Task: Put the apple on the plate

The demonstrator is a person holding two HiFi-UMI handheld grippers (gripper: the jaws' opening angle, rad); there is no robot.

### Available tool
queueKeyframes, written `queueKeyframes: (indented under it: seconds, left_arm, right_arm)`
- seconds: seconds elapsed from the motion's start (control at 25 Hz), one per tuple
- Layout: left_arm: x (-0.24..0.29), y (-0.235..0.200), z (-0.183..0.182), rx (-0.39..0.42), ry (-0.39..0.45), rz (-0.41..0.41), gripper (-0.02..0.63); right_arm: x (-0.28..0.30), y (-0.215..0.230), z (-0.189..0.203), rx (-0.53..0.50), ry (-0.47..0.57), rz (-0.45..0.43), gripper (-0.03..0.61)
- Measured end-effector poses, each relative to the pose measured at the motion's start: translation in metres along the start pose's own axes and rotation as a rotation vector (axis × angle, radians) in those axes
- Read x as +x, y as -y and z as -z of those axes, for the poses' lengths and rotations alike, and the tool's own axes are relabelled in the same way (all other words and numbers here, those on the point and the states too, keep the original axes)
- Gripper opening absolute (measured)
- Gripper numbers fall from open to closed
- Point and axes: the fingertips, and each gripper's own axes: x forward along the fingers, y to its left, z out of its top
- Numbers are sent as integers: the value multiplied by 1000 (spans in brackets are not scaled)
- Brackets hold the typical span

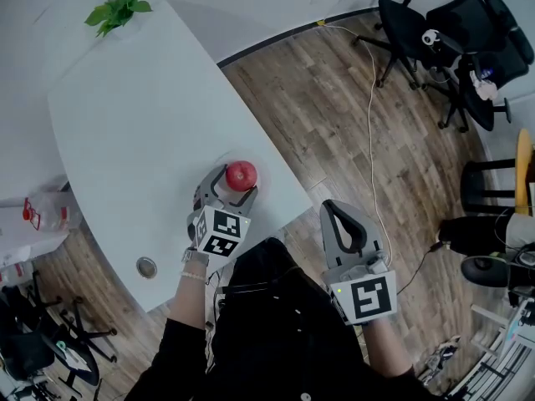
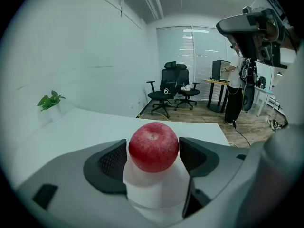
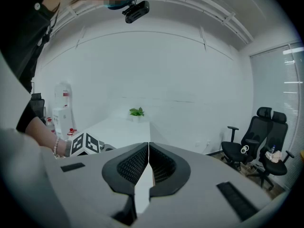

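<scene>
**Left claw on the apple, right claw shut and idle**

Head view: The left claw [image 1: 236,182] is reaching over the near edge of the white rounded worktop [image 1: 134,124]. Its two jaws are standing apart round a round red apple [image 1: 242,175], which is sitting on the worktop right between the jaw tips. Far ahead of this claw, at the worktop's far end, a small green leafy plant [image 1: 117,8] is standing. The right claw [image 1: 333,209] is hanging off the worktop, over the brown wood-plank floor [image 1: 334,98], well to the right of the left claw. Its jaws are lying together. A thin white cable [image 1: 370,140] is running across the floor ahead of it, and black office chairs [image 1: 451,32] are standing beyond that.

Left gripper view: The left claw [image 2: 153,152] is holding the apple [image 2: 153,146] between its dark ribbed pads [image 2: 113,161], one pad meeting each side of the fruit. The apple is resting on the worktop [image 2: 90,127], stem hollow upward. The plant [image 2: 50,100] is showing ahead and to the claw's left, and the chairs [image 2: 166,87] straight ahead across the floor.

Right gripper view: The right claw [image 3: 148,151] is gripping nothing, and its pads [image 3: 133,164] are pressing together along a thin seam. The plant [image 3: 137,112] is standing far ahead of it, and the chairs [image 3: 256,137] are off to its right.
</scene>
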Motion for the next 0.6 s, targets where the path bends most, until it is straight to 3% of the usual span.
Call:
queueKeyframes:
  seconds: [0.32,0.6]
  left_arm:
    - [-15,-2,-14,-89,54,16,342]
    - [-46,-11,-32,-111,117,3,339]
  right_arm:
    - [2,-2,-5,5,39,-8,41]
    - [8,-11,-12,-2,55,-45,41]
